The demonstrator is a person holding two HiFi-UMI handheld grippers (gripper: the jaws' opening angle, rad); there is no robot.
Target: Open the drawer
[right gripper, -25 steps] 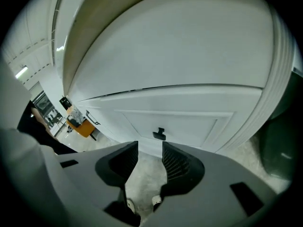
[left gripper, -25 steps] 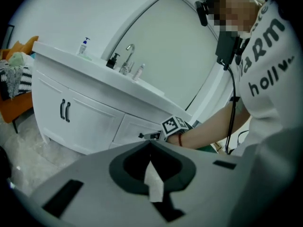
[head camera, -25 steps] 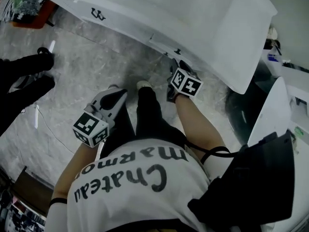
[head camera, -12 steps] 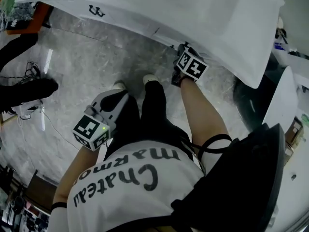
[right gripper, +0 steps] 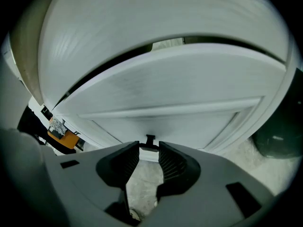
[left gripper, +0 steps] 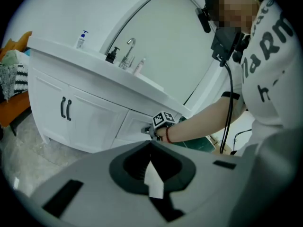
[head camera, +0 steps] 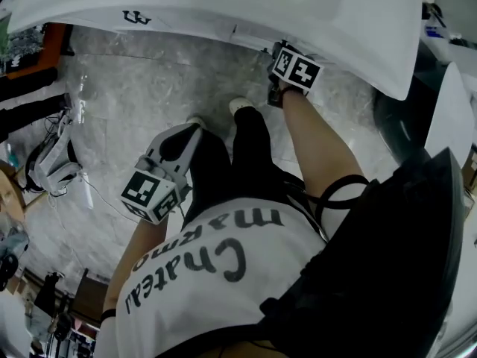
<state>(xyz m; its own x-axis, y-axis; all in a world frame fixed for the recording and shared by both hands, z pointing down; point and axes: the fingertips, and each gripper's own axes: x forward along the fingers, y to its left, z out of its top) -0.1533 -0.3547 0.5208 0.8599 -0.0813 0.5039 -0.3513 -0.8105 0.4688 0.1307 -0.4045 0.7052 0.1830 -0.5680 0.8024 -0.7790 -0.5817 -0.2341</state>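
Below white counter (right gripper: 165,22), flat panelled drawer (right gripper: 180,96), dark handle (right gripper: 150,139)

Smooth, satin white drawer front (right gripper: 165,112); glossy, marbled grey stone-look floor (head camera: 149,88).

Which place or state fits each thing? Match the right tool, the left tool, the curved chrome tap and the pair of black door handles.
Things:
1. right tool
2. left tool
3. curved chrome tap
4. pair of black door handles

Places or states:
A. on the white countertop
B. jaws together, away from the white cabinet
C. on the cabinet's left doors
D. jaws apart at the small dark drawer handle

Pairs: 1-D, 2-B, 3-A, 4-C.

The right tool's jaws have just been closing; the handle sits at their tips, not yet gripped.
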